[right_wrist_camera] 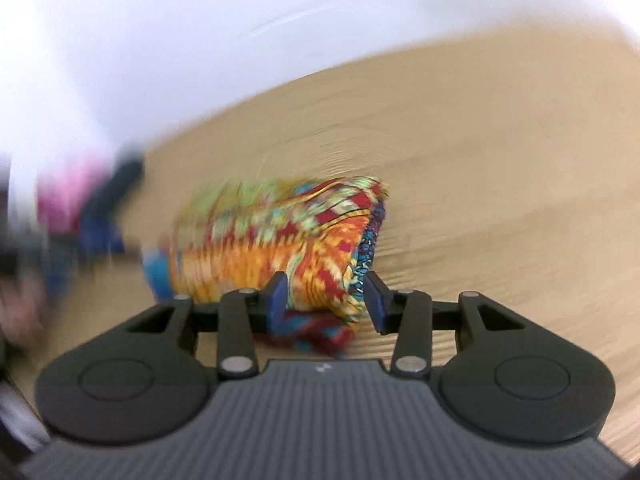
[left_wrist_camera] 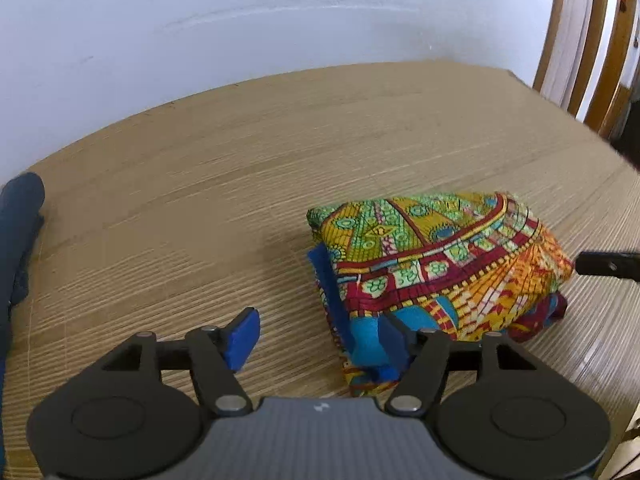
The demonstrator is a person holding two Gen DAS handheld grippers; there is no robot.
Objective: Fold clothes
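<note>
From the left wrist, a folded patterned cloth (left_wrist_camera: 436, 268) lies on the wooden table (left_wrist_camera: 200, 184), right of centre and toward the near side. The left gripper (left_wrist_camera: 316, 344) has its fingers spread wide; the left blue pad (left_wrist_camera: 242, 338) stands over bare wood, while the right one sits against the cloth's near left corner, with nothing pinched between them. Bare wood runs wide to the left and far side, up to the table's far edge at the white wall (left_wrist_camera: 240, 20). A dark blue garment (left_wrist_camera: 20, 232) lies at the left edge. At the cloth's right end a black fingertip of the other gripper pokes in from the right border. Wooden slats (left_wrist_camera: 592, 40) stand far right.

From the right wrist the view is smeared. The right gripper (right_wrist_camera: 326, 300) has its fingers partly apart, the cloth's near end (right_wrist_camera: 320, 280) between them; whether the pads press it I cannot tell. Open wood stretches to the right and far side. Blurred pink and dark shapes (right_wrist_camera: 80, 200) sit at the left.
</note>
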